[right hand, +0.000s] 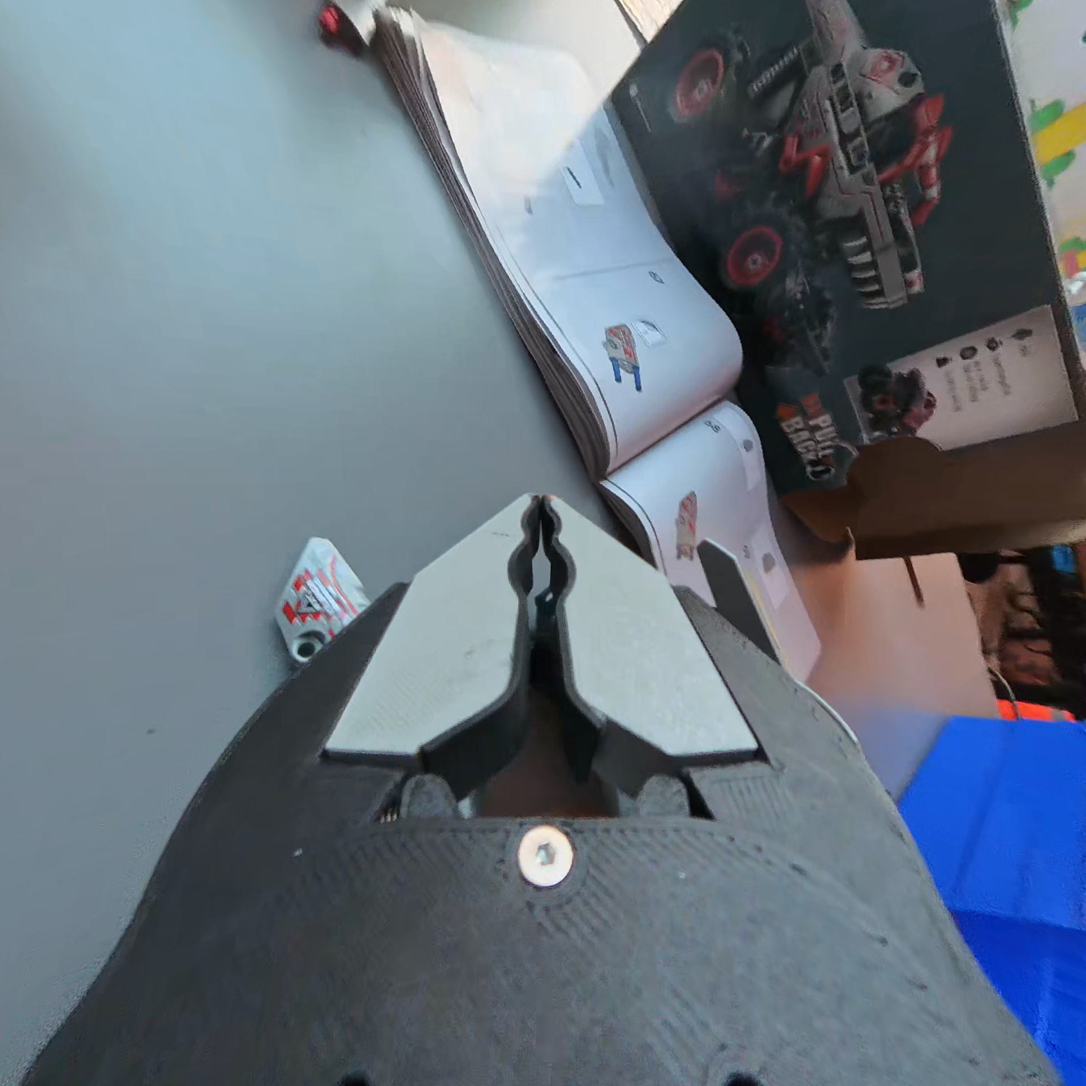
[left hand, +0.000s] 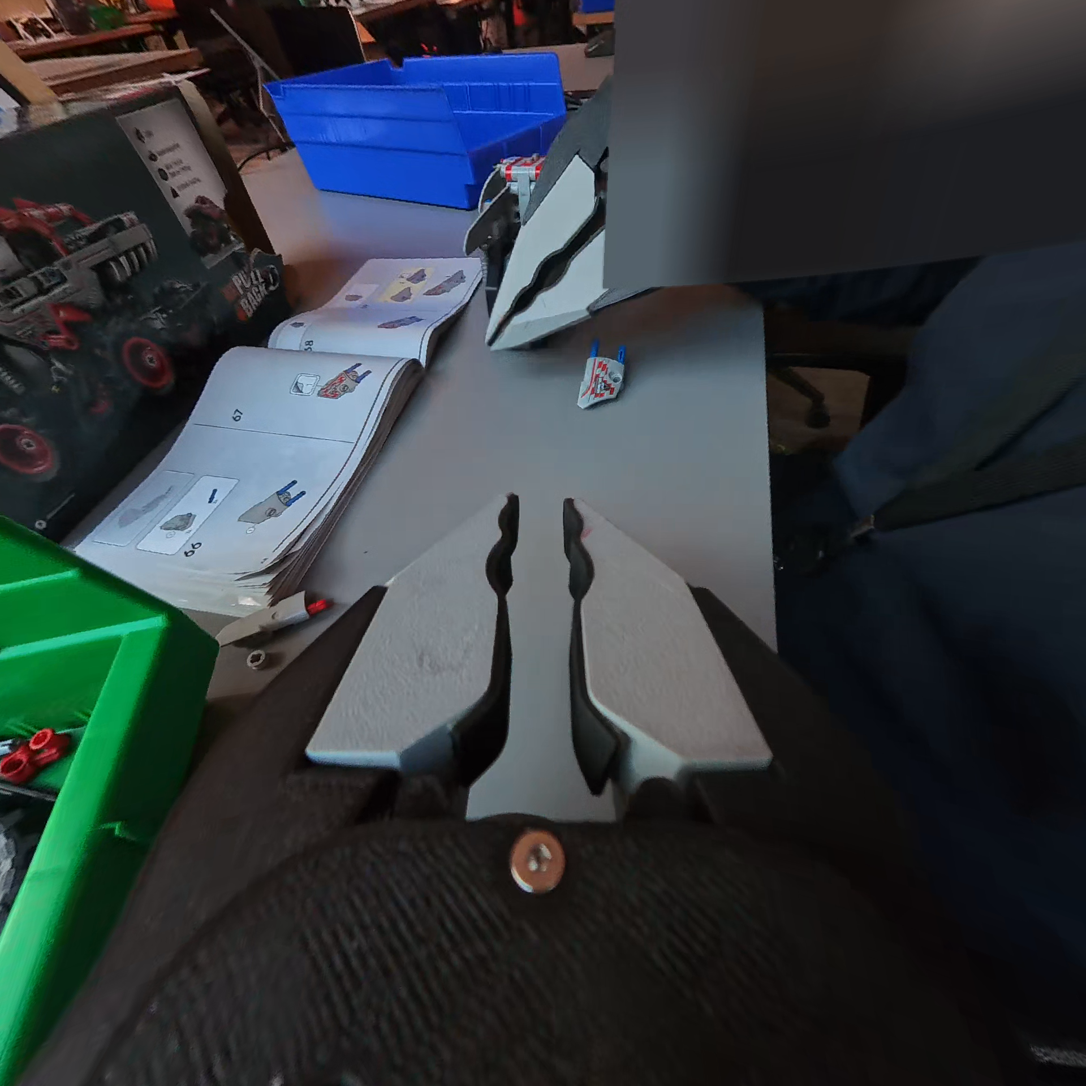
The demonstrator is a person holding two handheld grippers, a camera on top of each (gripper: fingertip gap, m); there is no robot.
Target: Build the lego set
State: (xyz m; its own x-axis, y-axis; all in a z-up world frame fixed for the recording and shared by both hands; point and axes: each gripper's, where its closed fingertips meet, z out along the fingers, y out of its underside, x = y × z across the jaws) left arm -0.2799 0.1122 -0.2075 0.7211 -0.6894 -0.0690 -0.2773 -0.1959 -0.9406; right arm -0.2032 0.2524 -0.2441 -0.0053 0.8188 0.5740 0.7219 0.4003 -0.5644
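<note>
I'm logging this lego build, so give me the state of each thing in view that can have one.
Left gripper: open, empty, over the table.
Right gripper: shut; whether it holds anything is unclear.
Booklet: open, lying flat.
Panel piece: loose on the table, two blue pins in it.
Box: standing upright behind the booklet.
Blue bin: contents hidden.
Green bin: holds red pieces.

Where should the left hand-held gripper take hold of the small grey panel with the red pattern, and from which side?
Probably across the two long edges of the grey panel, coming from above. It lies flat and alone on the table; two blue pins stick out of its far end, so avoid that end. The left hand-held gripper is open.
</note>
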